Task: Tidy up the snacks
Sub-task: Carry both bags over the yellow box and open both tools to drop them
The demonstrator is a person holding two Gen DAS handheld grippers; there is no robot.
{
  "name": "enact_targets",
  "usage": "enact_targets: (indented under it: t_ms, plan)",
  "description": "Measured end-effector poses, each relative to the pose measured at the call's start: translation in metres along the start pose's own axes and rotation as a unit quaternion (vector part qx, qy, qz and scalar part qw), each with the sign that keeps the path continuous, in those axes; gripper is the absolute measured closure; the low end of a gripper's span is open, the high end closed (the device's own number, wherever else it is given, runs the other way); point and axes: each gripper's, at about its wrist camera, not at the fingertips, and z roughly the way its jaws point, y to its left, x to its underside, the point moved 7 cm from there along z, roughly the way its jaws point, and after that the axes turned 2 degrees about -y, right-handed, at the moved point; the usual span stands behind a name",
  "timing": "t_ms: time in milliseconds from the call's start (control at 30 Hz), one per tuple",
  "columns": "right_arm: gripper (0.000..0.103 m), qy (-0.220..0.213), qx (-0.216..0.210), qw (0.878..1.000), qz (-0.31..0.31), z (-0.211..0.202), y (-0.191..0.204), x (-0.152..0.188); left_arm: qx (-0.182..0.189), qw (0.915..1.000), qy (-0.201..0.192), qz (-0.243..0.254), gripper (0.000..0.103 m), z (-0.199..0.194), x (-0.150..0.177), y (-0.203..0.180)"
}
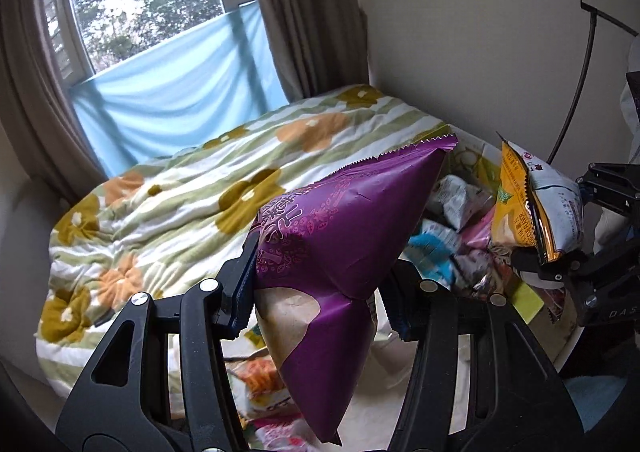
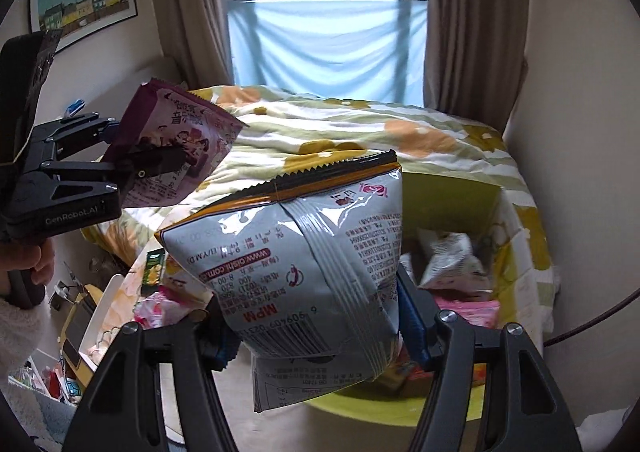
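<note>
We hold the left gripper (image 1: 320,284) clamped on a puffy purple snack bag (image 1: 336,236), its serrated top edge standing up past the pads. Our right gripper (image 2: 316,316) is clamped on a silver-backed snack bag (image 2: 308,252) with an orange and black sealed edge, print facing us upside down. Beyond and below both grippers lies a yellow-green box (image 2: 452,191) with loose snack packets (image 2: 448,260) in it, beside a flowered quilt (image 1: 160,179). More packets (image 1: 264,380) lie under the left gripper. A hand (image 2: 28,264) grips the left tool's handle
</note>
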Motion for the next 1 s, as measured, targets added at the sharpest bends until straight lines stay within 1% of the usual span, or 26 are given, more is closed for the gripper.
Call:
enact_targets:
  t_ms: [133, 200, 333, 433, 500, 533, 567, 600, 633, 700, 833, 1000]
  plan:
    - [0.042, 0.001, 0.002, 1.000, 0.007, 0.000, -0.040, -0.001, 0.013, 0.9999, 0.002, 0.001, 0.054, 0.036, -0.027, -0.043]
    - [0.042, 0.005, 0.000, 1.000, 0.012, 0.002, -0.060, 0.000, 0.022, 0.9997, 0.010, -0.001, 0.054, 0.059, -0.038, -0.066]
    - [0.042, 0.018, -0.004, 1.000, 0.022, 0.009, -0.094, 0.003, 0.025, 0.9993, 0.029, -0.003, 0.053, 0.103, -0.050, -0.099]
    - [0.042, 0.028, -0.009, 0.999, 0.028, 0.014, -0.115, 0.007, 0.021, 0.9986, 0.048, -0.011, 0.053, 0.133, -0.052, -0.115]
    - [0.042, 0.035, -0.012, 0.999, 0.029, 0.017, -0.127, 0.011, 0.026, 0.9971, 0.066, -0.027, 0.050, 0.149, -0.049, -0.120]
    - [0.042, 0.037, -0.013, 0.999, 0.030, 0.018, -0.131, 0.013, 0.028, 0.9961, 0.074, -0.039, 0.045, 0.156, -0.048, -0.121]
    - [0.042, 0.041, -0.016, 0.999, 0.032, 0.019, -0.136, 0.015, 0.027, 0.9951, 0.081, -0.051, 0.028, 0.160, -0.046, -0.119]
    - [0.042, 0.044, -0.019, 0.998, 0.036, 0.021, -0.140, 0.017, 0.021, 0.9943, 0.085, -0.061, 0.006, 0.163, -0.044, -0.118]
    - [0.042, 0.046, -0.022, 0.998, 0.040, 0.022, -0.144, 0.019, 0.015, 0.9943, 0.082, -0.067, 0.001, 0.160, -0.042, -0.115]
    - [0.042, 0.051, -0.028, 0.997, 0.045, 0.025, -0.150, 0.022, 0.011, 0.9949, 0.072, -0.070, 0.000, 0.154, -0.041, -0.114]
    - [0.042, 0.055, -0.036, 0.997, 0.048, 0.026, -0.156, 0.026, -0.013, 0.9949, 0.076, -0.066, 0.000, 0.142, -0.031, -0.109]
    - [0.042, 0.058, -0.047, 0.996, 0.050, 0.029, -0.161, 0.025, -0.021, 0.9910, 0.089, -0.097, 0.000, 0.125, -0.010, -0.106]
